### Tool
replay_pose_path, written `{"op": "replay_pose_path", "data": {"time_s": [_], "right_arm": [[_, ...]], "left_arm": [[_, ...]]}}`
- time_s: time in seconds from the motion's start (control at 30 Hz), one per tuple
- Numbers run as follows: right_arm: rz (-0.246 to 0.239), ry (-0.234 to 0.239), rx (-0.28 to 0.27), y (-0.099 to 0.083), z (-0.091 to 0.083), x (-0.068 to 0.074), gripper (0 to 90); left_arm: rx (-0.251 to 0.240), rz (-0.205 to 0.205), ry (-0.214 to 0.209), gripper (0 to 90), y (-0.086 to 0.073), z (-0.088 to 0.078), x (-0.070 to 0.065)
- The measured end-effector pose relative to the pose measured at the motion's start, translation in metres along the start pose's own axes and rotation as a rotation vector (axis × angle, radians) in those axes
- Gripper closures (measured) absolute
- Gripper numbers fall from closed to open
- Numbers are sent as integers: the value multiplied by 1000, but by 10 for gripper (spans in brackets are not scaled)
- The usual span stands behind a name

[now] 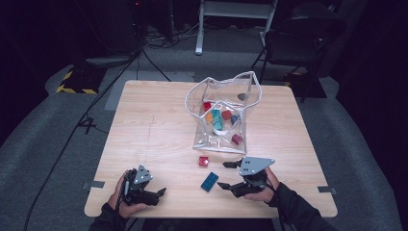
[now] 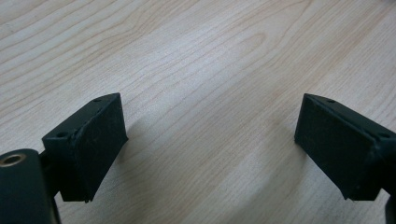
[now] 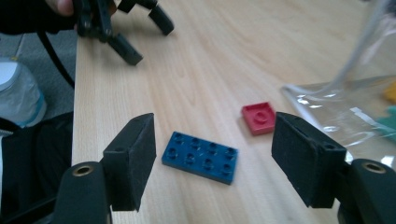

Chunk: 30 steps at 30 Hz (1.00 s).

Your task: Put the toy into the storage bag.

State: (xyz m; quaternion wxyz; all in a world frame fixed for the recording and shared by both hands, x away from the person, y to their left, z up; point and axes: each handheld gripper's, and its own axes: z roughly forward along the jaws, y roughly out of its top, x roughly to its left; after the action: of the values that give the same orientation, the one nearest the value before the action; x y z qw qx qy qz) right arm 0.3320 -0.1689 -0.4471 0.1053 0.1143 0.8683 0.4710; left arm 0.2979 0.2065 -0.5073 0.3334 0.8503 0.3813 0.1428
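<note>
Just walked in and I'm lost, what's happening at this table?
A person works two grippers over a wooden table. The right hand-held gripper is open, aimed at a flat blue brick, not touching it. A red brick lies beyond, beside a clear bag of bricks. The left hand-held gripper is open, holding nothing.

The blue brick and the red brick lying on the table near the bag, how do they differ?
The blue brick is a long rectangle with two rows of four studs; the red brick is a small square with one round stud. The blue brick lies between the right gripper's open fingers; the red brick lies farther off, closer to the clear bag. Both are flat plates resting studs-up on the wooden table.
</note>
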Motion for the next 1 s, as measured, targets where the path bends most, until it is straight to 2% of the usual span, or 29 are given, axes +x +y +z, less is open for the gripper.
{"op": "replay_pose_path", "data": {"time_s": [0.03, 0.13, 0.23, 0.27, 0.43, 0.53, 0.63, 0.67, 0.73, 0.9, 1.0], "right_arm": [[0, 0, 0, 0, 0, 0, 311], [4, 38, 26, -7, 22, 4, 307], [16, 49, 30, -10, 31, 5, 307], [16, 54, 45, -13, 39, 8, 307], [7, 59, 59, -16, 51, 15, 307], [-8, 40, 61, -16, 58, 20, 307], [-1, 31, 72, -17, 65, 20, 305], [-7, 9, 85, -17, 68, 21, 305], [7, -1, 95, -20, 71, 18, 317], [12, -25, 105, -22, 72, 15, 321], [10, -46, 119, -26, 67, 11, 330]], "left_arm": [[0, 0, 0, 93, 0, 0, 0], [0, 0, 0, 93, 0, 0, 0], [-1, 0, 1, 93, 0, 0, 0], [0, 0, 0, 93, 0, 0, 0], [1, 0, 0, 93, 0, 0, 0], [0, 0, 0, 93, 0, 0, 0], [0, 0, 0, 93, 0, 0, 0], [0, 0, 0, 93, 0, 0, 0], [0, 0, 0, 93, 0, 0, 0], [0, 0, 0, 93, 0, 0, 0], [0, 0, 0, 93, 0, 0, 0]]}}
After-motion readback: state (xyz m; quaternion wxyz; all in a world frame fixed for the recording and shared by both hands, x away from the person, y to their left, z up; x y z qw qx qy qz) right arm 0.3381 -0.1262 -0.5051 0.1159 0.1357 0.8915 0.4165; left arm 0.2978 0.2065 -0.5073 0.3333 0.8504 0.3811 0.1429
